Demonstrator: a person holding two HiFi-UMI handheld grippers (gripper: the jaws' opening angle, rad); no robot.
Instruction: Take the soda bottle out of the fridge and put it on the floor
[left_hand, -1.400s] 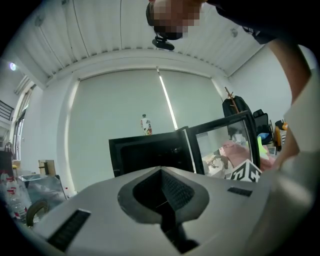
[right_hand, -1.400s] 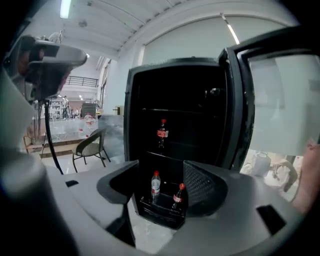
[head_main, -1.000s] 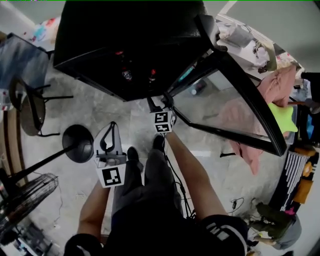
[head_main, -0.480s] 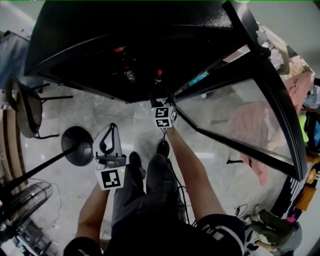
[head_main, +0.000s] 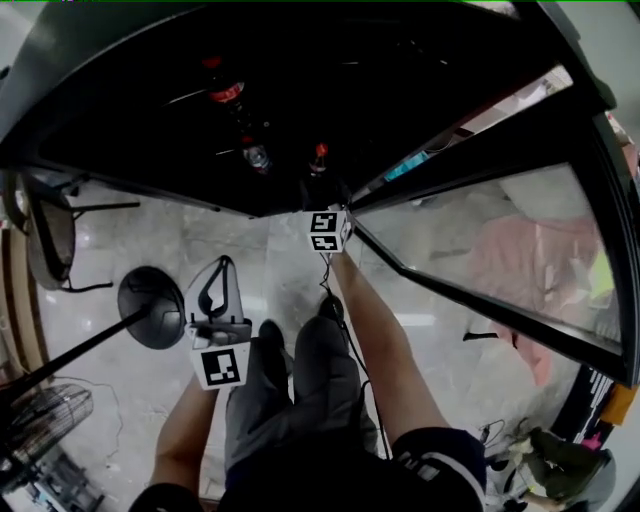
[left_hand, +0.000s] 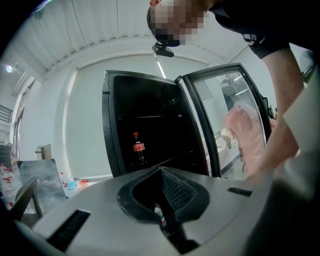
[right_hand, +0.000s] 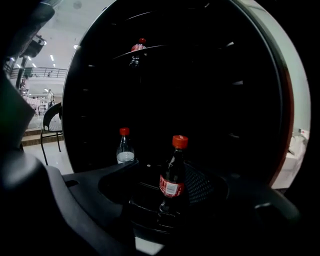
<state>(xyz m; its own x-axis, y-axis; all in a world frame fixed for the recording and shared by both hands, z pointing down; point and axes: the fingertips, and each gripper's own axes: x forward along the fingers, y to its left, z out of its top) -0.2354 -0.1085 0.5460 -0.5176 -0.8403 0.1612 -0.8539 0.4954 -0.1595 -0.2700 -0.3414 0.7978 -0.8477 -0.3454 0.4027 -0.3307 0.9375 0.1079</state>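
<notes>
**Open fridge, seen from above and along both grippers.** The largest thing I see is the black fridge (head_main: 120, 90), its inside dark and its shelves barely lit. Its glass door (head_main: 500, 230) stands swung wide to the right, and a pink cloth (head_main: 520, 265) shows through the pane. The pale stone floor (head_main: 150, 230) runs beneath the fridge. On it, to the left, I make out a chair (head_main: 45, 235) and the round black base of a stand (head_main: 150, 308). The person's legs (head_main: 300, 400) fill the lower middle of the head view, with one bare arm reaching out on each side.

The left gripper (head_main: 224, 262) hangs over the floor, well apart from the fridge. Its jaws are brought together at the tips and hold nothing. The right gripper (head_main: 322, 205) points into the fridge's low shelf with its jaws spread wide.

The soda bottle (right_hand: 173, 172) stands upright with its red cap on, in line with the gap between those jaws. I see no pad pressing on it, and its base is hidden behind the gripper. A clear bottle (right_hand: 124, 147) with a red cap stands to its left and farther back. A second soda bottle (right_hand: 136, 52) stands on a higher shelf.
</notes>
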